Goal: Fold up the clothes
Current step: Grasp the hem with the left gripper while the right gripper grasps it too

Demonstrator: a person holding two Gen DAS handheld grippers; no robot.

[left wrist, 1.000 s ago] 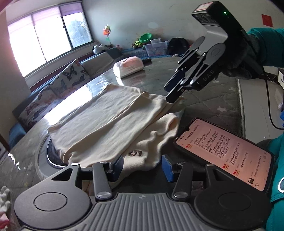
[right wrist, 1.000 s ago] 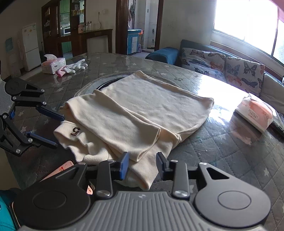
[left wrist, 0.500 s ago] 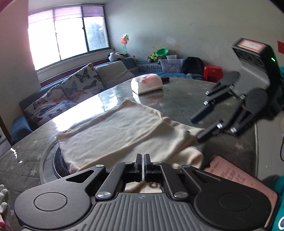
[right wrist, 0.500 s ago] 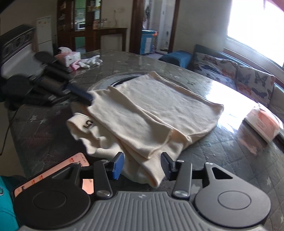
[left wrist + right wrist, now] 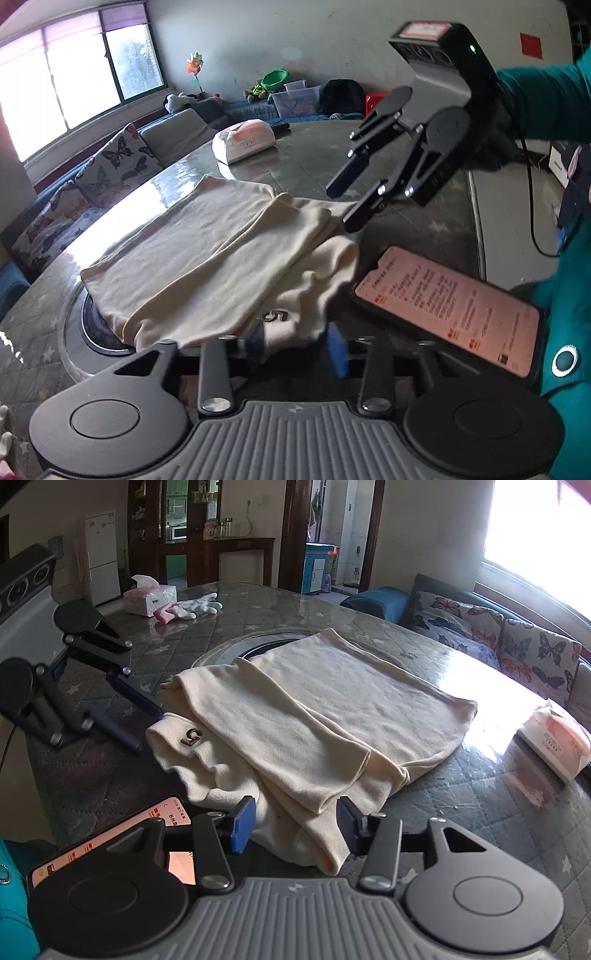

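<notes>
A cream garment with a brown "5" patch lies partly folded on the round table, sleeves laid over the body. My left gripper is open, its fingers on either side of the garment's near edge by the patch; in the right wrist view it sits at that same corner. My right gripper is open, its fingers on either side of the garment's near folded edge. In the left wrist view it is at the garment's far right corner.
A lit phone lies at the table edge beside the garment. A tissue pack lies at the right. A tissue box and white glove lie far left. A sofa with butterfly cushions runs behind the table.
My left gripper was shut half a second ago and is now open around the garment's edge. The right gripper has moved closer to the garment's corner and stays open.
</notes>
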